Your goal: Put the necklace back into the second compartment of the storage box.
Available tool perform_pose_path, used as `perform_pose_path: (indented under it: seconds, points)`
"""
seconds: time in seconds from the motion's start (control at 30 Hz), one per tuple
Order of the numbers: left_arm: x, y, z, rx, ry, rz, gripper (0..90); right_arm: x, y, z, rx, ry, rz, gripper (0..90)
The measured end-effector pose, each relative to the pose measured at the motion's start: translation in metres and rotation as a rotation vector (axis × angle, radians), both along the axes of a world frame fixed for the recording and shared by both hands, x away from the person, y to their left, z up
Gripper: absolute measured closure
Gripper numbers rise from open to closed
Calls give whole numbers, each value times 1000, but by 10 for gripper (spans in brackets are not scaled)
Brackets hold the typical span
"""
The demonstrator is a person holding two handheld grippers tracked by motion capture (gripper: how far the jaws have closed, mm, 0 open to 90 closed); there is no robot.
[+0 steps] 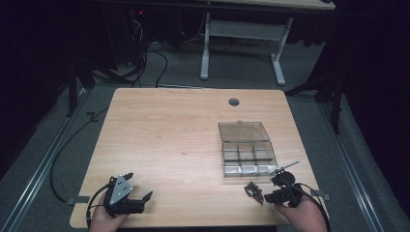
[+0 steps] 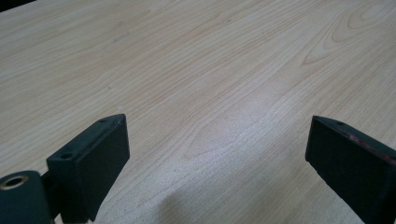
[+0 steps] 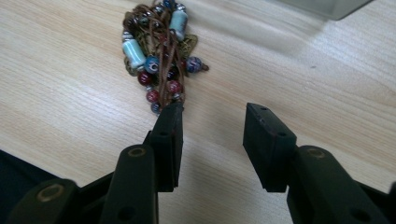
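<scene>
The right gripper (image 3: 212,128) has its fingers (image 3: 169,140) apart with nothing between them, hovering low over the worktop (image 1: 164,130) near its near right corner. The tip of one finger lies at the near end of a beaded bracelet (image 3: 159,51), touching it or just short of it; which, I cannot tell. The bracelet lies bunched on the wood, a tangle of brown cord strung with pale blue tube beads, dark red and blue round beads and small metal pieces. In the high view the right gripper (image 1: 283,186) is held in a hand (image 1: 302,215) at the near edge, with the bracelet (image 1: 254,190) just to its left and a thin rod (image 1: 288,166) sticking out from its top toward the right edge. Just beyond it, toward the far edge, stands a clear plastic organiser box (image 1: 249,159) divided into small compartments, its lid (image 1: 243,131) swung open and lying flat behind it. The left gripper (image 2: 217,154) has its fingers (image 2: 95,158) wide apart over bare wood. In the high view the left gripper (image 1: 138,187) sits near the near left corner, well apart from the bracelet and box, a grey three-cornered plate (image 1: 119,189) on its top. A round grommet hole (image 1: 234,102) lies near the far edge.
</scene>
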State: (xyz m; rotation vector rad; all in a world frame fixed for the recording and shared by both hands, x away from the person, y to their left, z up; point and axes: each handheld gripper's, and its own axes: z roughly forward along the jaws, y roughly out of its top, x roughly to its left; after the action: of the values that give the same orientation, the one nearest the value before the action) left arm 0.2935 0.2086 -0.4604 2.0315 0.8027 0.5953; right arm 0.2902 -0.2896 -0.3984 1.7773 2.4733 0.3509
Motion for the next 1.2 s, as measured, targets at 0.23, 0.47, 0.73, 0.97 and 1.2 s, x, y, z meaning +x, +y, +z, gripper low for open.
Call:
perform_pose_path:
  seconds: [0.23, 0.47, 0.73, 0.97, 1.2]
  points:
    - [0, -1, 0, 6, -1, -5, 70, 6, 10, 4, 34, 13, 31, 472]
    - [-1, -1, 0, 8, -1, -9, 71, 16, 27, -1, 14, 15, 73, 392]
    - [0, -1, 0, 12, 0, -14, 74, 32, 45, -14, -62, 50, 118, 407]
    - [0, -2, 0, 13, 2, -20, 78, 36, 49, -15, -84, 53, 131, 517]
    - [-1, -1, 0, 13, 3, -20, 80, 33, 50, -15, -120, 40, 161, 630]
